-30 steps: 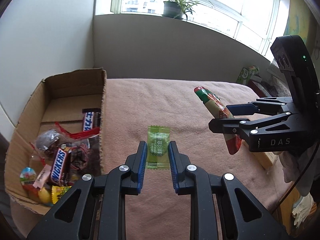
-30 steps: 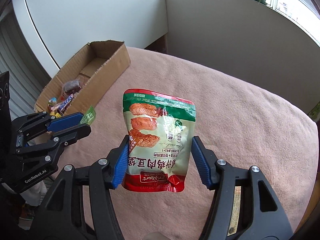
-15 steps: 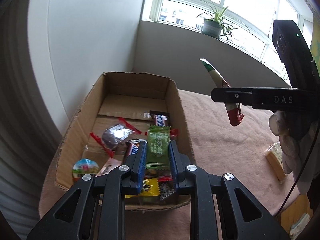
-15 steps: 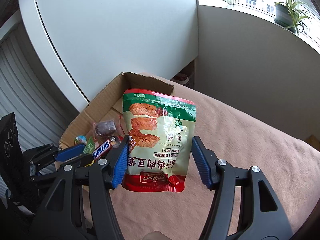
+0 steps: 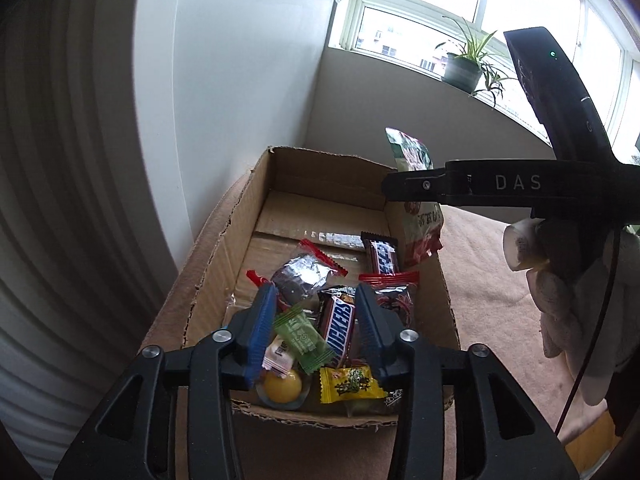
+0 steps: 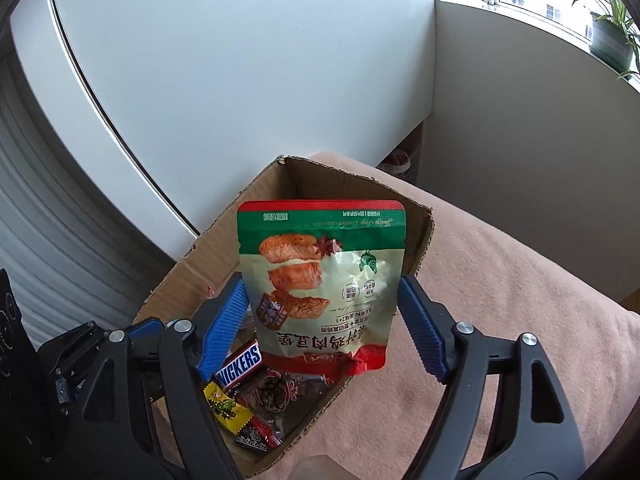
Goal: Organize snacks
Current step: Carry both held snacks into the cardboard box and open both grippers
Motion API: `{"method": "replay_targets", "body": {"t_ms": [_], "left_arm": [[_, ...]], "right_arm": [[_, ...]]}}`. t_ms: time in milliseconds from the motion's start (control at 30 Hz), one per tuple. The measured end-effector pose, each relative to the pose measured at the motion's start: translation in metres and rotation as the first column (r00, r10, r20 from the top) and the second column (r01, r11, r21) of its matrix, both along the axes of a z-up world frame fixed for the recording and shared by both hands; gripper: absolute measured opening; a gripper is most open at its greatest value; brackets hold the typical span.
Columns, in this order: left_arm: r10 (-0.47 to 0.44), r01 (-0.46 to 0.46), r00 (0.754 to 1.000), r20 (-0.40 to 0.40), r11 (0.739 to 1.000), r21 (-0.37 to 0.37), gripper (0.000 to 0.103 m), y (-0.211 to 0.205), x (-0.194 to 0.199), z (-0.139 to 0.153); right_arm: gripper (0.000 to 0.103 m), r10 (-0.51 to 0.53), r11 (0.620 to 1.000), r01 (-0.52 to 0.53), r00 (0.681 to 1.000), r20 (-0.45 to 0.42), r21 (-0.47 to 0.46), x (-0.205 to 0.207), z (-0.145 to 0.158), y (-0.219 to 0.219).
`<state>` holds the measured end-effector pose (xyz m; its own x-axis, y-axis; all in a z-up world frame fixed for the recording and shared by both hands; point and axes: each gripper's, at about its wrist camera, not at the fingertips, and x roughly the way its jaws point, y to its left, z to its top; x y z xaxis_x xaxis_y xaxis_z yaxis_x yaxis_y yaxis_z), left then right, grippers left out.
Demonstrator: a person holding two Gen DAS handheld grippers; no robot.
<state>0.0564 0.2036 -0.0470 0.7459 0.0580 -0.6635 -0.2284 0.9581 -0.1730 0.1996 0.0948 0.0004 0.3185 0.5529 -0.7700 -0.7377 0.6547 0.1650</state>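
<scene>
An open cardboard box (image 5: 224, 248) holds several wrapped snacks. My left gripper (image 5: 314, 296) hangs over the box's near end, its jaws opening. The green candy (image 5: 302, 334) lies tilted below them, free of both pads, beside a Snickers bar (image 5: 340, 322). My right gripper (image 6: 323, 282) is above the box's right wall, its jaws also opening. The red and green snack pouch (image 6: 320, 280) stands upright between its fingers, with neither blue pad pressing on it. In the left wrist view the pouch (image 5: 420, 216) hangs at the box's far right corner.
The box sits at the left end of a pink-brown cloth (image 6: 500, 288), close to a white wall (image 5: 240, 80). A potted plant (image 5: 464, 68) stands on the window sill behind. A gloved hand (image 5: 560, 292) holds the right gripper.
Both grippers moved from over the cloth to over the box. The left jaws opened and let the green candy drop among the snacks. The right jaws spread away from the pouch.
</scene>
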Motion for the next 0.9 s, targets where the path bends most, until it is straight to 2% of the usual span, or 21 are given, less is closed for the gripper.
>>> {"method": "replay_targets", "body": {"t_ms": [67,267,367,500,533,600,900], "left_arm": [[0.013,-0.013,1.0,-0.003,1.0,-0.002,0.05,0.0,0.002,-0.001],[0.009,-0.009,1.0,-0.003,1.0,-0.017,0.05,-0.005,0.003,-0.002],[-0.002,0.002,1.0,0.004,1.0,-0.019,0.05,-0.01,-0.001,0.0],[-0.003,0.004,1.0,0.015,1.0,-0.026,0.05,-0.009,-0.005,0.004],[-0.003,0.003,1.0,0.016,1.0,-0.027,0.05,-0.008,-0.005,0.005],[-0.005,0.005,1.0,0.018,1.0,-0.028,0.05,-0.008,-0.006,0.007],[-0.001,0.002,1.0,0.029,0.999,-0.035,0.05,-0.005,-0.008,0.009]], "right_arm": [[0.079,-0.007,1.0,0.007,1.0,0.004,-0.001,0.0,0.001,-0.005],[0.079,-0.003,0.999,0.002,1.0,0.008,0.046,0.005,0.008,-0.004],[0.079,0.006,1.0,-0.006,1.0,0.026,0.018,0.006,0.008,0.009],[0.079,0.019,0.999,-0.02,0.999,0.036,0.025,0.007,0.008,0.011],[0.08,0.02,0.999,-0.021,0.999,0.033,0.032,0.007,0.008,0.011],[0.092,0.037,0.998,-0.038,0.999,0.02,0.057,0.008,0.009,0.013],[0.092,0.05,0.998,-0.053,0.996,0.08,0.036,-0.006,0.02,0.019]]}}
